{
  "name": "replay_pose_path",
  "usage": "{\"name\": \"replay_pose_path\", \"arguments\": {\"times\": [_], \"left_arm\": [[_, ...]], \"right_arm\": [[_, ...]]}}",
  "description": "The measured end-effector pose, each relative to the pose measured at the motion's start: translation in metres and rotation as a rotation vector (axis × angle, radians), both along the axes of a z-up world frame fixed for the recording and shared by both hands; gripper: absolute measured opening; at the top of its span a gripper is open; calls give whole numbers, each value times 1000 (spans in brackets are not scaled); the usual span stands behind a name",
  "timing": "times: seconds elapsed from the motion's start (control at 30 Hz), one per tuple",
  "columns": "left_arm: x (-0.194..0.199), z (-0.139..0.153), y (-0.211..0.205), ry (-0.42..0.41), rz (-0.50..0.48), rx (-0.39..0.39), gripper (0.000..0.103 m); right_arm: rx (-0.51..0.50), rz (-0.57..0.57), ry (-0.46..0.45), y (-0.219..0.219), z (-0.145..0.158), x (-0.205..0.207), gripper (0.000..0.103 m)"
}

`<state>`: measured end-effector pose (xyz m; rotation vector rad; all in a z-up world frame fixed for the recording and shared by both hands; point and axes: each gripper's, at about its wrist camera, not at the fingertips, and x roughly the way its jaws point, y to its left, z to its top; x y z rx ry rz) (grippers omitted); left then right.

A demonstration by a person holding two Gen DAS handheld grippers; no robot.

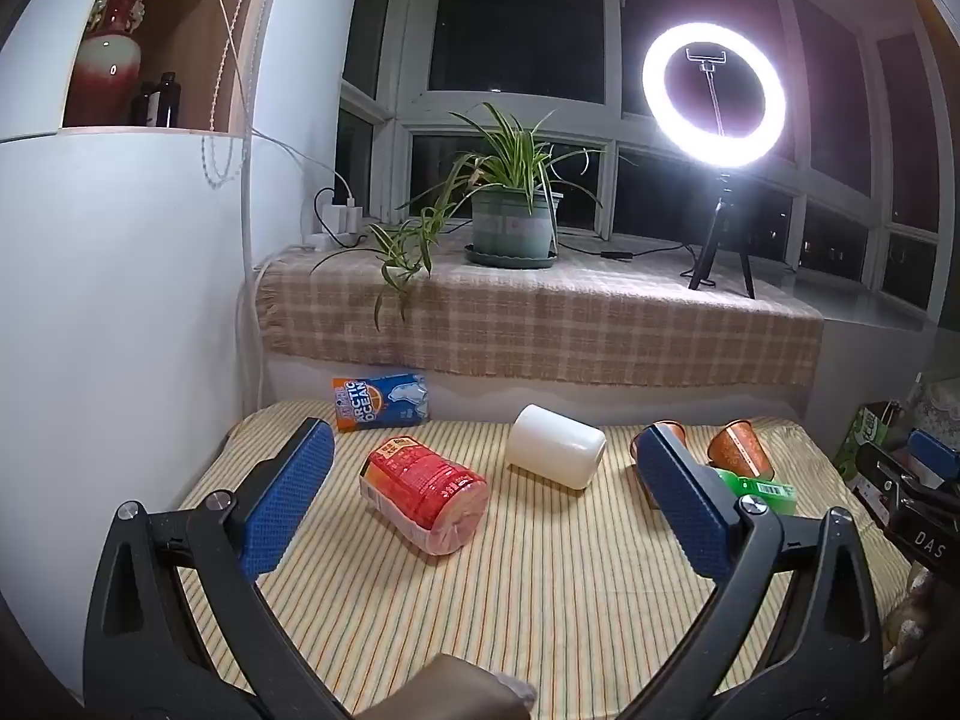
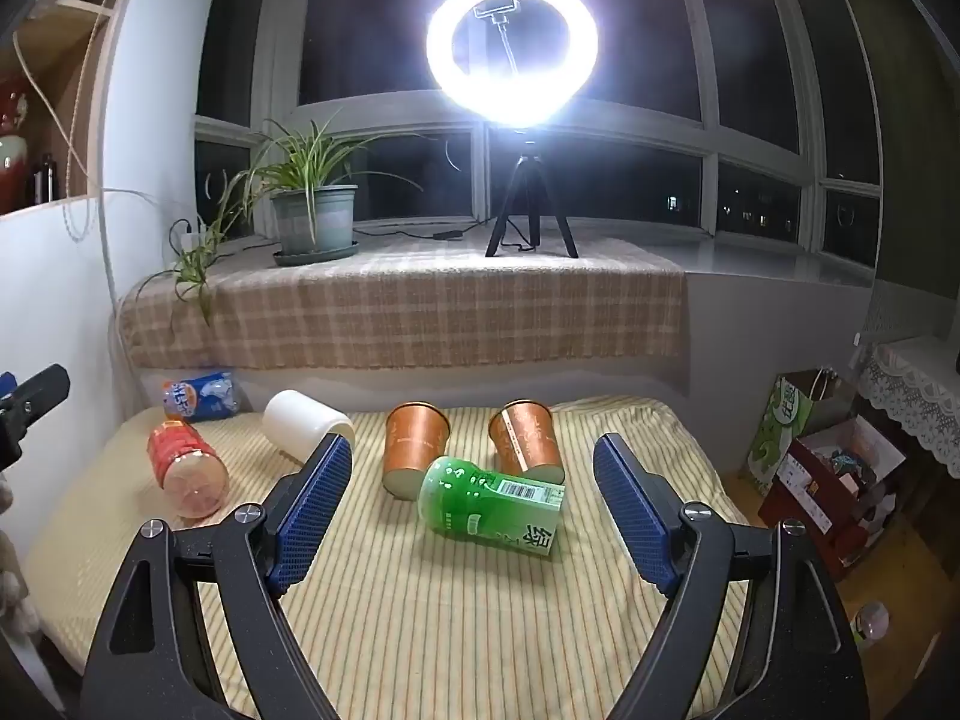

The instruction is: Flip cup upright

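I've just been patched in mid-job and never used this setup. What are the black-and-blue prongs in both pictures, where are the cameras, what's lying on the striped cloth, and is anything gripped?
The prongs are hand-held two-finger grippers; a person holds one in each hand. Each picture comes from a camera on a gripper, looking forward along its fingers. One view shows the left gripper, the other the right gripper. Both stand open and hold nothing.

On the striped yellow cloth lie a red-labelled plastic bottle, a plain white cup, two copper-coloured cups, a green-labelled plastic bottle and a blue-and-orange bottle at the back. All lie on their sides or tilted. Behind, on the sill, stand a potted plant and a ring light.
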<state>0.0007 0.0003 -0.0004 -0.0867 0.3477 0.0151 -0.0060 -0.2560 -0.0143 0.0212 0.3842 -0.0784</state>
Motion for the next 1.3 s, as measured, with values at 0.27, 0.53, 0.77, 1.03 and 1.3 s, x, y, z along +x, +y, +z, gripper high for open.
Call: {"name": "replay_pose_path", "arguments": {"times": [0.27,0.53,0.77,1.03,1.3], "left_arm": [[-1,0,0,-11,2,7,103],[-5,9,4,-31,8,6,103],[-9,12,2,-34,5,9,103],[-11,13,4,-40,2,10,103],[-15,20,4,-48,3,10,103]], "right_arm": [[2,0,-6,0,0,-1,83],[5,-1,-6,2,0,0,83],[6,-4,-11,0,2,-4,83],[6,-7,-20,2,3,-5,83],[6,-8,-21,1,4,-6,83]]}}
